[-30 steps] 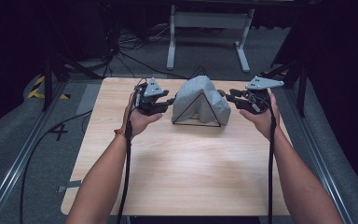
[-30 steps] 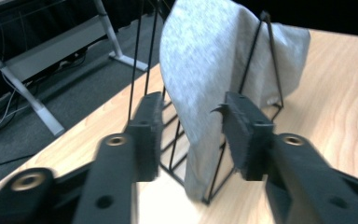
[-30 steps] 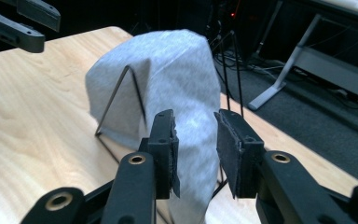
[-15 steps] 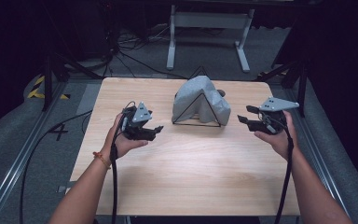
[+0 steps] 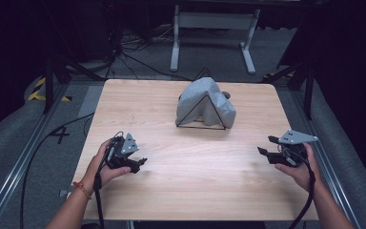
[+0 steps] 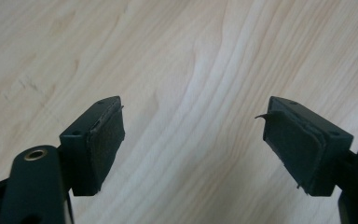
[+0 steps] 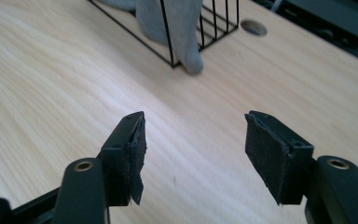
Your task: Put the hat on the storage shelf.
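Bright overhead light falls on the table (image 5: 190, 181), its surroundings are dark, and close views look soft.

The high view looked from above the person's side, forward and down over the whole wooden table (image 5: 190, 186), with floor and a stand beyond its far edge. The left gripper view rode close above the tabletop (image 6: 191, 70), facing down along its own black jaws at bare wood grain. The right gripper view sat low too, but faced more level across the table toward the grey cloth (image 7: 170, 28) draped over a black wire rack (image 7: 214, 21) (the same cloth (image 5: 205, 102) stood mid-table in the high view). All three views shared the pale wood surface.
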Tool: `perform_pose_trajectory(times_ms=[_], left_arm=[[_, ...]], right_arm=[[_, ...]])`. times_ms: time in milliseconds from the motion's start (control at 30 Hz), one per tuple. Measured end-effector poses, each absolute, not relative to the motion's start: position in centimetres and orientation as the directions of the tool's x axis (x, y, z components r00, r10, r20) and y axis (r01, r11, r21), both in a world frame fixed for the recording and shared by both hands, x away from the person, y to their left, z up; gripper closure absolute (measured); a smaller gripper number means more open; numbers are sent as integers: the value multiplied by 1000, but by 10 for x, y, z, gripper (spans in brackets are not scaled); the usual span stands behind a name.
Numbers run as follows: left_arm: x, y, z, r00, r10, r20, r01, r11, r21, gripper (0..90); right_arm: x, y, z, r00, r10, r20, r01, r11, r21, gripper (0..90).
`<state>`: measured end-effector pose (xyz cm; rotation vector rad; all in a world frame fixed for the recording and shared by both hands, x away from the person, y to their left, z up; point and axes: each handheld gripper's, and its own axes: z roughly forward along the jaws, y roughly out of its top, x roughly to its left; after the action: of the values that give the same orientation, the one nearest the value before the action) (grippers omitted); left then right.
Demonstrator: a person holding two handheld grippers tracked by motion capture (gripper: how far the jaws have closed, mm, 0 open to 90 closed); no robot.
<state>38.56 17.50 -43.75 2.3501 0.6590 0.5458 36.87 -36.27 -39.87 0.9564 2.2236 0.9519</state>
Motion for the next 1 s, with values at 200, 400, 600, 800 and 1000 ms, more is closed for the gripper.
perform_pose_trajectory(times_ms=[200, 400, 600, 800, 1000], left_arm=[[374, 190, -454, 805, 567, 177, 342, -686, 642, 205], [366, 200, -468, 824, 558, 94, 379, -667, 642, 191], [362, 215, -480, 809, 588, -10, 419, -564, 711, 166], [360, 214, -482, 797, 603, -16, 431, -550, 716, 150], [360, 214, -482, 792, 610, -18, 436, -545, 716, 149]], right_arm=[[358, -379, -418, -577, 805, -139, 454, 457, 765, 345], [347, -392, -444, -554, 827, -97, 514, 432, 742, 312], [336, -399, -459, -540, 839, -63, 544, 405, 735, 285], [333, -401, -467, -532, 846, -33, 550, 374, 747, 247], [333, -401, -467, -532, 846, -32, 550, 375, 746, 226]])
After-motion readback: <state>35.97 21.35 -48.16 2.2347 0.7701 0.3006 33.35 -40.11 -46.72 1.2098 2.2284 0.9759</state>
